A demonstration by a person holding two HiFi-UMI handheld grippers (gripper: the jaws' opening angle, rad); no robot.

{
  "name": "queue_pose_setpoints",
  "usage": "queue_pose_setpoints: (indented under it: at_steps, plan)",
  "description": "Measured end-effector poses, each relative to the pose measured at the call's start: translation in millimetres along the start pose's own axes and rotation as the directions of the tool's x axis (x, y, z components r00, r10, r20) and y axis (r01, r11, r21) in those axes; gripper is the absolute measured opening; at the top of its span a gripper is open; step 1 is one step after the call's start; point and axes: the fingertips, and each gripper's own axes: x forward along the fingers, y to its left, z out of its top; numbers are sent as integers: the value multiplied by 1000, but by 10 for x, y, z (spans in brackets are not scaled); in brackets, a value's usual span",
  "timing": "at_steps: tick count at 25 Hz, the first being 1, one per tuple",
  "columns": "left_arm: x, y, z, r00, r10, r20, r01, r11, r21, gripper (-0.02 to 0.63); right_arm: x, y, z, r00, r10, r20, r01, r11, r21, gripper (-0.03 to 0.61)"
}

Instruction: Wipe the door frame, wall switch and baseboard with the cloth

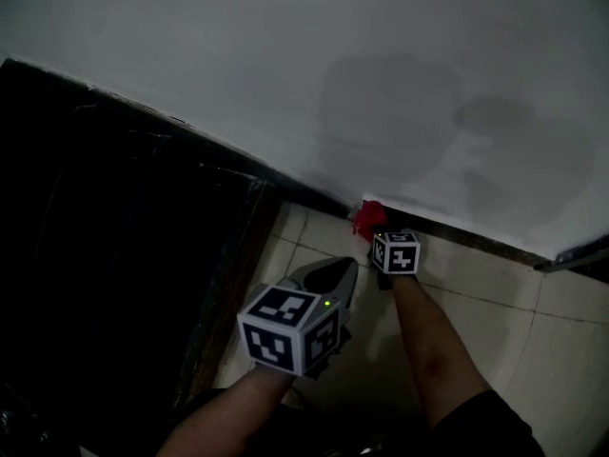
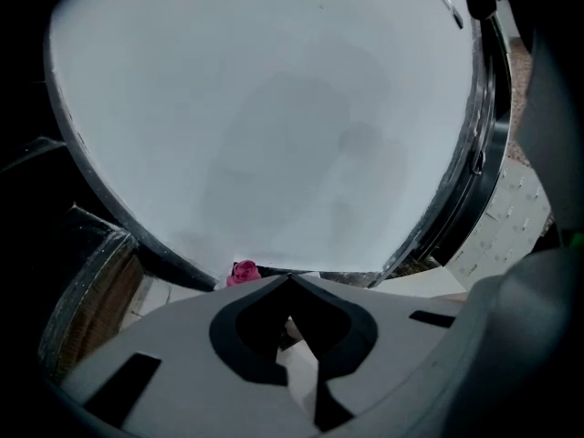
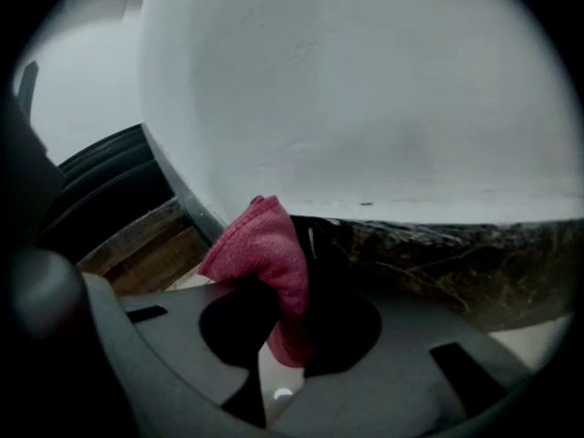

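Right gripper (image 3: 294, 281) pinching red cloth (image 3: 263, 245) at baseboard (image 3: 438, 258) | left gripper (image 2: 290, 290) pressed together, empty | we should press flat, sweep lengthwise.

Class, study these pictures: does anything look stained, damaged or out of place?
Only the white wall stands out: large darker grey blotches sit above the dark baseboard, uneven against the paint. I cannot tell whether they are damp marks or shadows. Nothing looks spilled or broken.
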Motion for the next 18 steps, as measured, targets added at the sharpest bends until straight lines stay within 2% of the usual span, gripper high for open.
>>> queue_pose_setpoints:
  at_steps: [3, 12, 18]
  plan:
    - [-7, -37, 3, 1000, -10, 2, 10, 1000, 12, -8, -74, -156, -10, 1000, -21, 9, 21, 997, 76, 59]
    - [82, -212, -3, 999, -35, -6, 35, 999, 34, -8, -368, -472, -34, 998, -59, -17, 59, 998, 23, 59]
    - [193, -400, -10, 998, -55, -13, 56, 997, 59, -8, -563, -699, -59, 996, -86, -21, 87, 995, 45, 59]
